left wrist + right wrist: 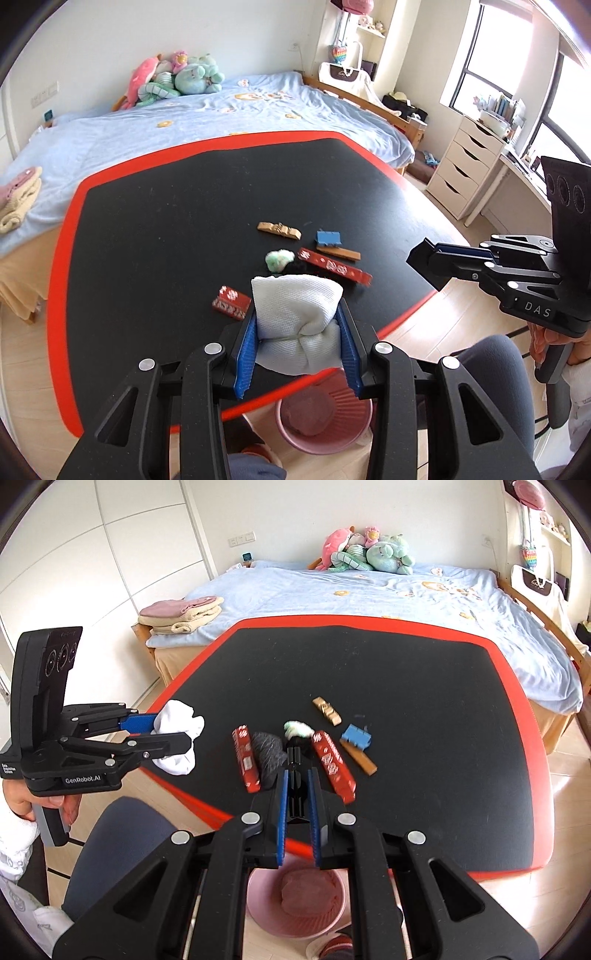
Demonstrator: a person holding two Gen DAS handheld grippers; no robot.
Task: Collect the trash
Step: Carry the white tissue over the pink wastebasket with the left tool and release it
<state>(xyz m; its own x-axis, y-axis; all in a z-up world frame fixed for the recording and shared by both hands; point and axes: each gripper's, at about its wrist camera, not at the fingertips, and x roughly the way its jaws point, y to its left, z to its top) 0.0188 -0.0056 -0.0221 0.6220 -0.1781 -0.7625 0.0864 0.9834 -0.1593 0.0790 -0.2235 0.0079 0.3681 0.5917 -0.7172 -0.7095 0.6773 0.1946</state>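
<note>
My left gripper [297,325] is shut on a white rolled sock [297,317] and holds it over the near edge of the black table [166,206], above a pink bin [325,417]. The right wrist view shows that gripper [173,734] with the sock [177,734] at the left. My right gripper [297,786] is shut on a black ribbed stick [295,775] above the near table edge, over the pink bin [295,904]. On the table lie two red wrappers [243,760] [332,764], a grey fuzzy piece [267,757] and a green fluff ball [297,729].
A tan strip [327,710], a blue piece [354,734] and a brown stick [360,760] lie beyond the wrappers. The table has a red border [369,620]. A bed [369,598] stands behind it, white drawers [465,166] to the right. A grey chair [122,834] is below.
</note>
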